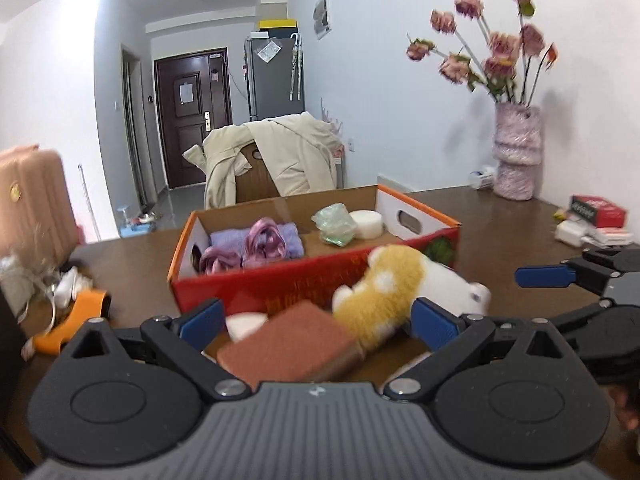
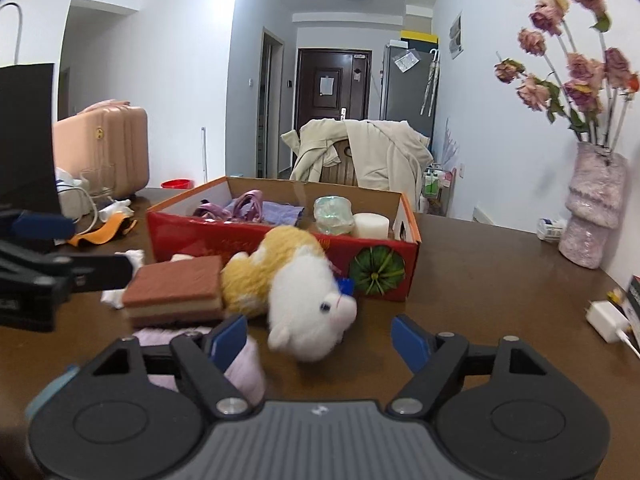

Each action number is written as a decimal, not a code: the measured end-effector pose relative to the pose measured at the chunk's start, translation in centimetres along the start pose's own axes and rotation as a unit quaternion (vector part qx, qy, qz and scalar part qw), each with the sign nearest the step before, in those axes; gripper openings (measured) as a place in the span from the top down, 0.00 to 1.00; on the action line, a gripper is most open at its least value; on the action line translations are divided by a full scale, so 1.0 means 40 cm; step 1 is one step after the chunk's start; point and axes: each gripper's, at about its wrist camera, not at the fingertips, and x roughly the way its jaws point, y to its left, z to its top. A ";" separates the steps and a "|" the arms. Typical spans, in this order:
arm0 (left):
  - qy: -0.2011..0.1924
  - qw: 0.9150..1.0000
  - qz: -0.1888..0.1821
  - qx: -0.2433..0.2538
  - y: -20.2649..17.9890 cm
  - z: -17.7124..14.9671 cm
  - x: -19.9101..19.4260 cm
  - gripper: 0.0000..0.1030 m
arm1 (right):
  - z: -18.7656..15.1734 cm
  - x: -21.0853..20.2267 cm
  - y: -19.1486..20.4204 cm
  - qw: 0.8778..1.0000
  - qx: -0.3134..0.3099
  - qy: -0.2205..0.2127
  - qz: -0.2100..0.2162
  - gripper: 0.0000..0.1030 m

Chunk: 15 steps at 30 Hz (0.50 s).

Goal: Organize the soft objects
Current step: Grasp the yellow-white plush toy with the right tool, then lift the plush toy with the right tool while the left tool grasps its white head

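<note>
Fingers: both your grippers, left (image 1: 316, 320) and right (image 2: 320, 336), gape empty | sponge (image 1: 288, 344) between left pair | plush toy (image 2: 308, 300) ahead of right pair | box (image 2: 280, 252) on worktop (image 2: 500, 280)

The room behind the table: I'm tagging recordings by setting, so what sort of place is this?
Most likely a lived-in flat, filmed at a dining table. A dark entrance door ends a hallway beside a grey fridge, a beige coat hangs over a chair, and a vase of dried roses stands on the table.
</note>
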 end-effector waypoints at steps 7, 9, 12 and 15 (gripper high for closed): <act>0.025 1.000 -0.002 -0.006 0.003 0.016 0.134 0.02 | 0.036 0.143 0.002 0.999 -0.030 0.020 0.027 0.41; 0.026 0.999 -0.018 -0.008 -0.003 0.013 0.148 0.02 | 0.032 0.171 -0.002 0.999 -0.020 0.025 0.034 0.49; 0.027 0.997 -0.066 -0.040 -0.013 0.030 0.160 0.03 | 0.033 0.153 -0.046 0.997 0.040 0.020 0.058 0.52; 0.017 0.994 -0.105 -0.039 -0.049 0.052 0.164 0.03 | 0.026 0.113 -0.100 0.994 0.096 0.010 0.057 0.53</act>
